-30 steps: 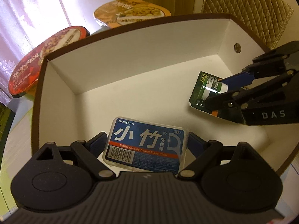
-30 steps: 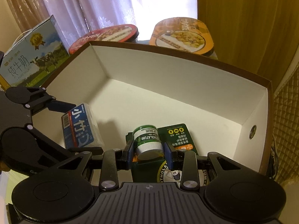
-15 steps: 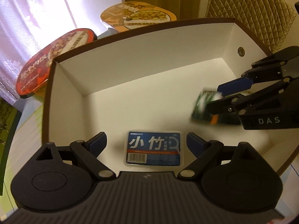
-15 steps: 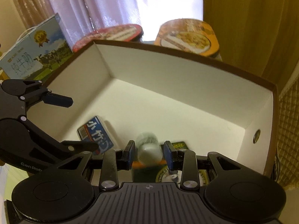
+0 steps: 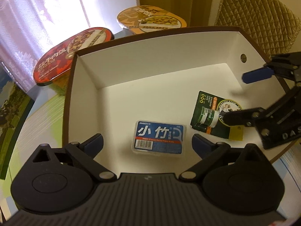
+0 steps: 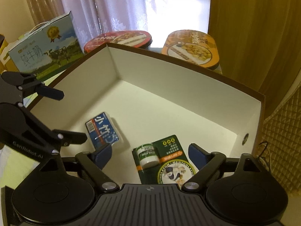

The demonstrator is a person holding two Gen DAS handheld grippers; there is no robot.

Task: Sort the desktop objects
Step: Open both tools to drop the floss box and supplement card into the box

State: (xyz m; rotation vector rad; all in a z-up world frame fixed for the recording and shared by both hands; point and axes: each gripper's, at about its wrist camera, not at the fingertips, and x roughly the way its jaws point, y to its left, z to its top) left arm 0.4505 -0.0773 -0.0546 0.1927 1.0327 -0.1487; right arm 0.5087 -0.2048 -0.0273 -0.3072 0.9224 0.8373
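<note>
A brown-rimmed box with white walls (image 5: 131, 71) (image 6: 188, 86) holds two items on its floor. The blue floss-pick pack (image 5: 159, 137) (image 6: 102, 130) lies flat near the front left. The green ointment card with its small jar (image 5: 208, 115) (image 6: 150, 155) lies flat to its right. My left gripper (image 5: 147, 143) (image 6: 72, 115) is open above the blue pack, touching nothing. My right gripper (image 6: 150, 155) (image 5: 237, 96) is open over the green card, its fingers wide apart and holding nothing.
Behind the box stand a red-lidded bowl (image 5: 71, 54) (image 6: 120, 38) and an orange-lidded bowl (image 5: 150, 19) (image 6: 191, 48). A milk carton (image 6: 45, 49) sits to the left on the green striped tablecloth (image 5: 43, 116). A quilted chair back (image 5: 257, 17) is at the right.
Both grippers opened and rose. The blue pack dropped from the left gripper to the box floor. The green card with jar left the right gripper and now lies flat.
</note>
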